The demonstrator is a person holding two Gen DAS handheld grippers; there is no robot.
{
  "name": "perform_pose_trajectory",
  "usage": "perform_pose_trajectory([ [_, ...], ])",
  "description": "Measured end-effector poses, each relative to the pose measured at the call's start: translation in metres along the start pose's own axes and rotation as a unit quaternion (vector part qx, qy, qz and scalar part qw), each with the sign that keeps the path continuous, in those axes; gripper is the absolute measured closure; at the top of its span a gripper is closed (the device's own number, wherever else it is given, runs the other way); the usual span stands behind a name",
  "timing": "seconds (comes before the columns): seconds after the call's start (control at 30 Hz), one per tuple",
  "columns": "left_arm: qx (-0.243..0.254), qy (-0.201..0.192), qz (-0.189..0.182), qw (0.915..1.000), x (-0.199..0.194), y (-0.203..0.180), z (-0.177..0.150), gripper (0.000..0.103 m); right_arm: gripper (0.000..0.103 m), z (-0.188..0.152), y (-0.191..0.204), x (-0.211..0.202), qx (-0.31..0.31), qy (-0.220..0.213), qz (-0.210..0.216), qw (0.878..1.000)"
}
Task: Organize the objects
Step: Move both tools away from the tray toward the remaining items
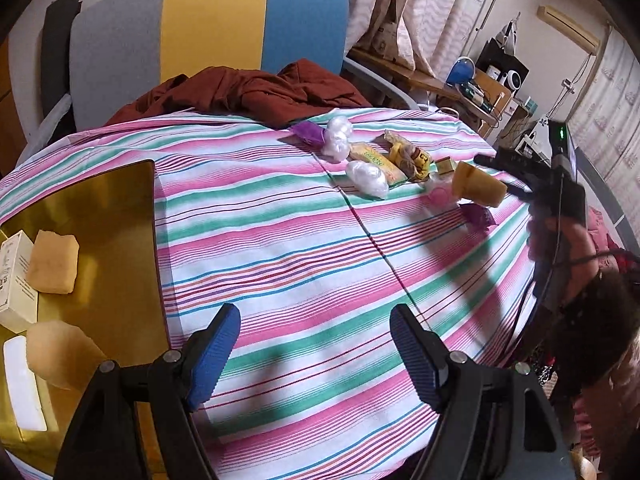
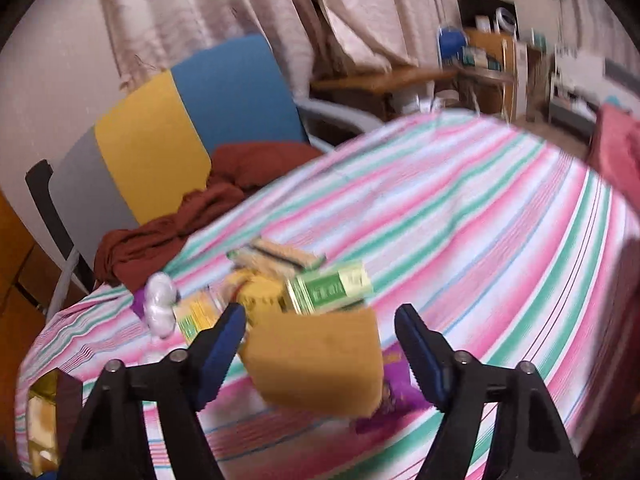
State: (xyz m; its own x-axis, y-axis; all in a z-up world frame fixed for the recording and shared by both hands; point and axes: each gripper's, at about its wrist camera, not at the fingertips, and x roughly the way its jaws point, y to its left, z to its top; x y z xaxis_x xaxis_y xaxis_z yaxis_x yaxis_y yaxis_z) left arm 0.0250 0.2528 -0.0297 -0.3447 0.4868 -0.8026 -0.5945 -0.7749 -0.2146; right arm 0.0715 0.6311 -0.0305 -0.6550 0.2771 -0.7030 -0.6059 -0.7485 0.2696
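Mustard-yellow sponge block [image 2: 316, 360], blurred, between spread right gripper [image 2: 320, 344]; contact unclear. Left gripper [image 1: 316, 350] spread, empty.

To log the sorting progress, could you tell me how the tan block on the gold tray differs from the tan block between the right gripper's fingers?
The tray block lies flat on the gold tray; the other block stands tilted between the right gripper's fingers, by the unsorted packets. The tray block looks paler. Both are tan, rectangular slabs.
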Motion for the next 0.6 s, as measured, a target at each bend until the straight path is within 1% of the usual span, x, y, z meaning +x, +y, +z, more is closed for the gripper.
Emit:
perform_pose_trajectory([
  [0.07,0.001,0.000,0.001,1.0000,0.003,-0.002,0.001,0.025,0.028,-0.013,-0.004,0.002,0.016,0.013,0.024,1.000],
  [0.13,0.006,0.000,-0.001,1.0000,0.004,-0.005,0.002,0.025,0.027,-0.033,0.002,-0.003,0.017,0.024,0.059,0.998],
  [0.27,0.019,-0.001,-0.004,0.9998,0.007,-0.014,0.004,0.025,0.027,-0.079,0.024,-0.016,-0.034,0.051,0.113,0.992],
  [0.33,0.021,0.000,-0.007,0.9997,0.008,-0.018,0.005,0.025,0.028,-0.095,0.033,-0.026,-0.070,0.051,0.126,0.988],
  [0.4,0.025,0.000,-0.009,0.9996,0.010,-0.022,0.006,0.025,0.028,-0.104,0.033,-0.040,-0.097,0.030,0.130,0.986],
  [0.47,0.029,0.002,-0.010,0.9995,0.013,-0.025,0.006,0.025,0.026,-0.101,0.021,-0.050,-0.094,0.002,0.122,0.988],
  [0.53,0.029,0.007,-0.013,0.9995,0.017,-0.028,0.006,0.025,0.023,-0.093,0.003,-0.055,-0.066,-0.031,0.094,0.993],
  [0.57,0.029,0.010,-0.017,0.9994,0.020,-0.030,0.006,0.025,0.022,-0.087,-0.010,-0.056,-0.041,-0.042,0.073,0.996],
  [0.6,0.028,0.012,-0.018,0.9994,0.021,-0.031,0.006,0.025,0.022,-0.082,-0.018,-0.053,-0.025,-0.043,0.058,0.997],
])
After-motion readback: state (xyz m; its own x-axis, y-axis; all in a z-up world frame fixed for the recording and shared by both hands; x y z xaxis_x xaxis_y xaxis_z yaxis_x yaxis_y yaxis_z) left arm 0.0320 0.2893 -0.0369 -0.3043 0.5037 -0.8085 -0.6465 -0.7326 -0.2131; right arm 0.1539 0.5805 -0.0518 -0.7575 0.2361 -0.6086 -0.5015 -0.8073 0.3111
